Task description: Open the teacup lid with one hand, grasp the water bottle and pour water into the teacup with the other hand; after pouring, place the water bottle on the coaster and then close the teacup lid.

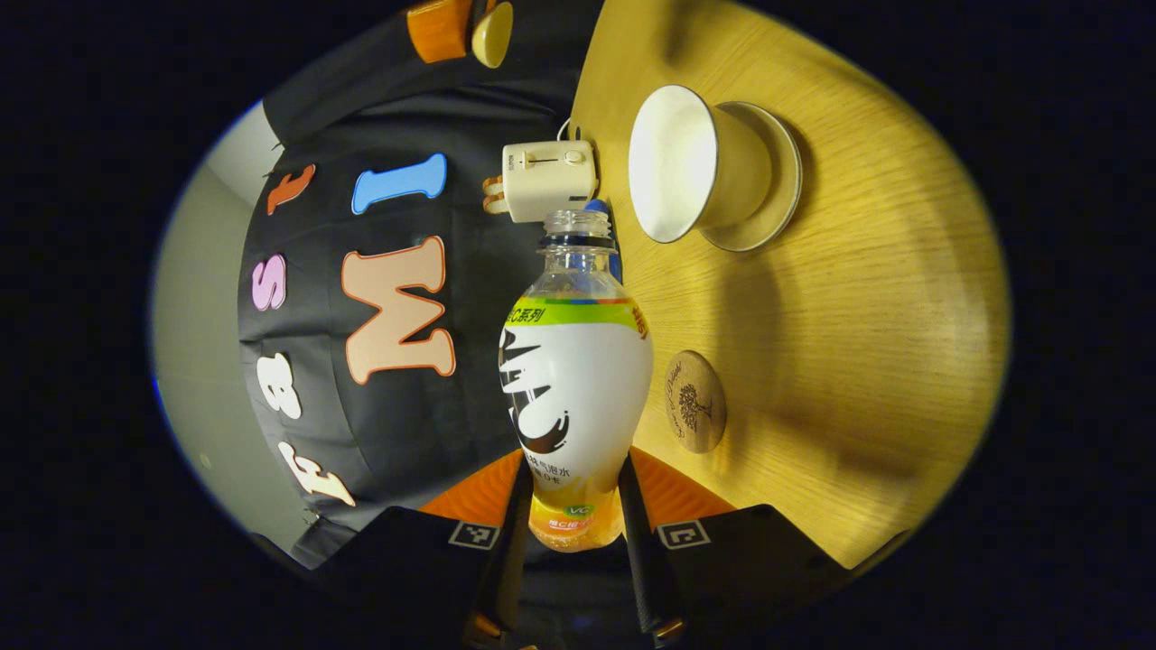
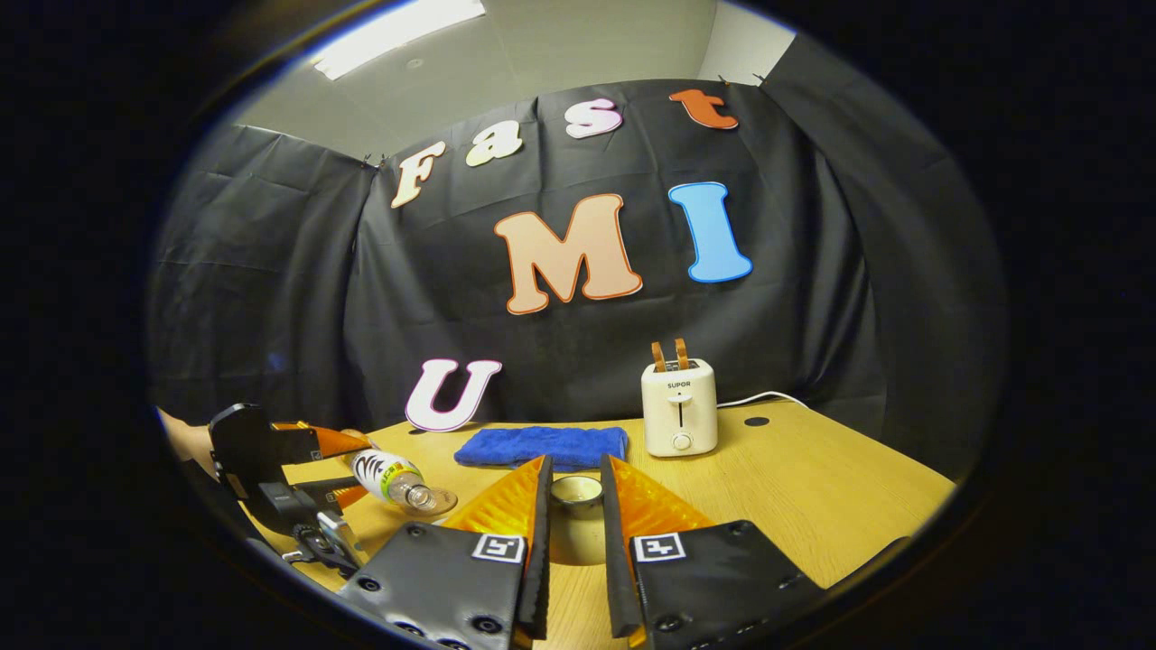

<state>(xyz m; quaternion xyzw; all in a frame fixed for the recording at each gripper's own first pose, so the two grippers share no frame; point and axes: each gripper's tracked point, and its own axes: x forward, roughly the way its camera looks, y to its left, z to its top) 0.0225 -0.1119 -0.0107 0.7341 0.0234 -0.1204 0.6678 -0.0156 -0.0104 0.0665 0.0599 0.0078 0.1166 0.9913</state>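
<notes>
Left gripper (image 1: 575, 506) pinches the uncapped water bottle (image 1: 573, 388), tipped toward the open teacup (image 1: 686, 162) beyond the coaster (image 1: 695, 402); right gripper (image 2: 573, 533) pinches the lid (image 2: 576, 492); misaimed mouth likely spills onto the table (image 1: 858, 316).

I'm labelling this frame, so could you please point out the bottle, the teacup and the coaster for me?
bottle (image 1: 578, 388), left gripper view, on the white label at mid-body.
teacup (image 1: 673, 162), left gripper view, on its white inner wall.
coaster (image 1: 695, 402), left gripper view, on the middle of its face.
</notes>
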